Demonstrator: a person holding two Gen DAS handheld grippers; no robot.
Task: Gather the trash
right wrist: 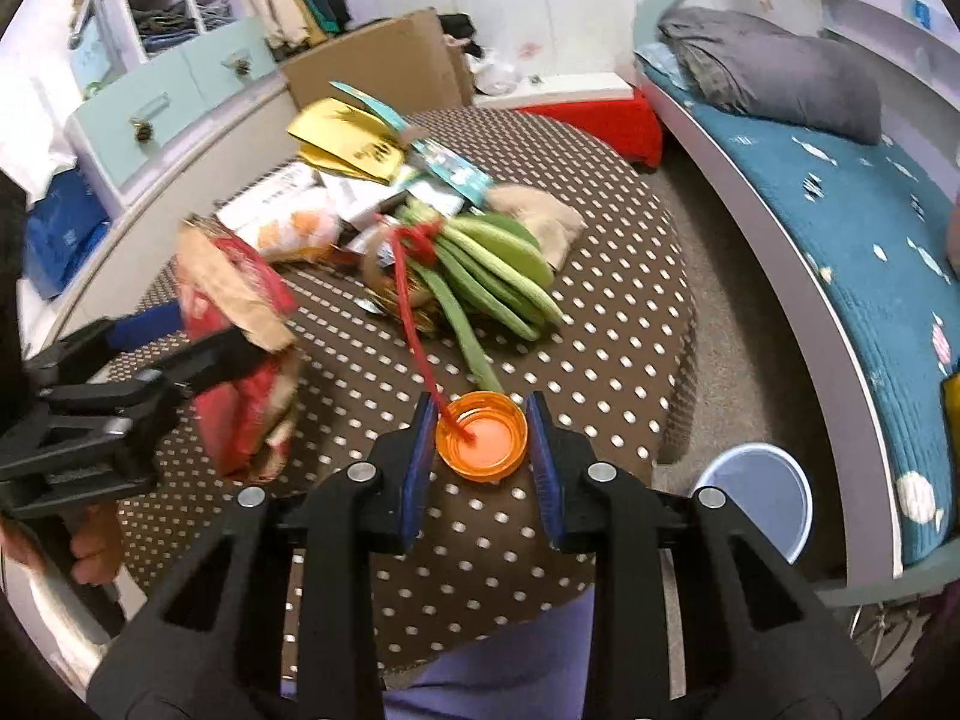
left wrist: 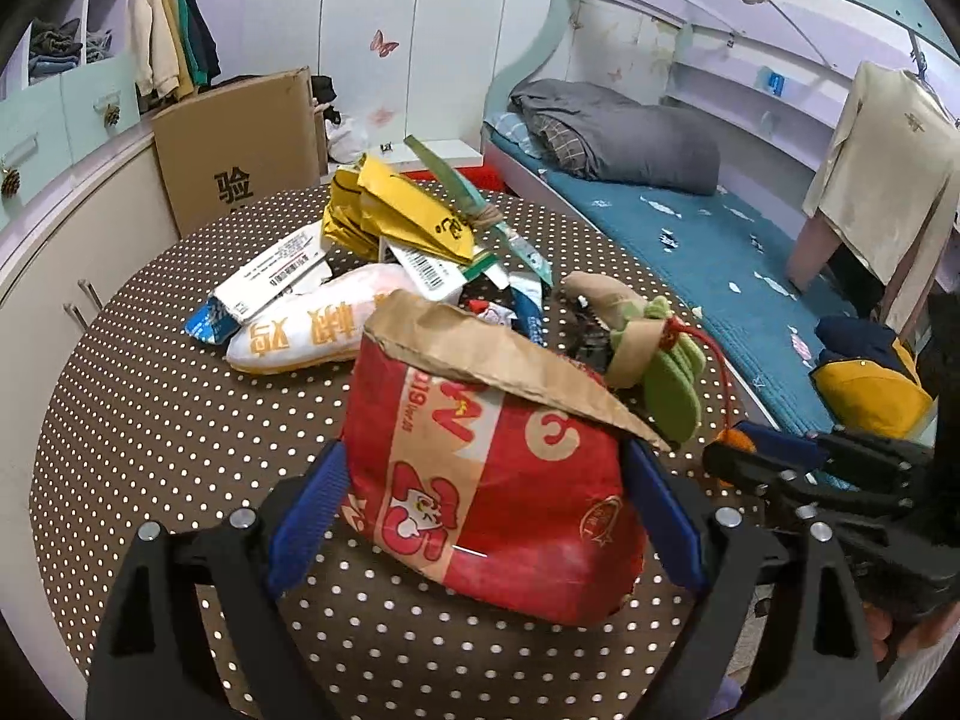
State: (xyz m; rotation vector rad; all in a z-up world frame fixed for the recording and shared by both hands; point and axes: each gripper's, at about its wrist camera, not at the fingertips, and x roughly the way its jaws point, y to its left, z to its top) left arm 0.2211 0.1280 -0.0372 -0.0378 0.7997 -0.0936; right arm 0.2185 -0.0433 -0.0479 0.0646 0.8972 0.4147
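Observation:
My left gripper [left wrist: 483, 474] is shut on a red and brown paper snack bag [left wrist: 492, 480], its blue pads pressing both sides; the bag also shows in the right wrist view [right wrist: 240, 348], lifted a little above the table. My right gripper [right wrist: 480, 438] is shut on an orange plastic cap [right wrist: 482, 437], its blue pads touching both sides of the cap. A red string [right wrist: 414, 330] runs from the cap to a green and tan bundle [right wrist: 492, 270]. Behind lie a white pouch [left wrist: 312, 324], yellow wrappers [left wrist: 384, 216] and a teal strip [left wrist: 480, 210].
The round table has a brown polka-dot cloth [left wrist: 150, 420]. A pale blue bin [right wrist: 762, 498] stands on the floor right of the table. A cardboard box [left wrist: 240, 144], cabinets [left wrist: 66, 228] and a bed with a blue cover [left wrist: 690, 252] surround the table.

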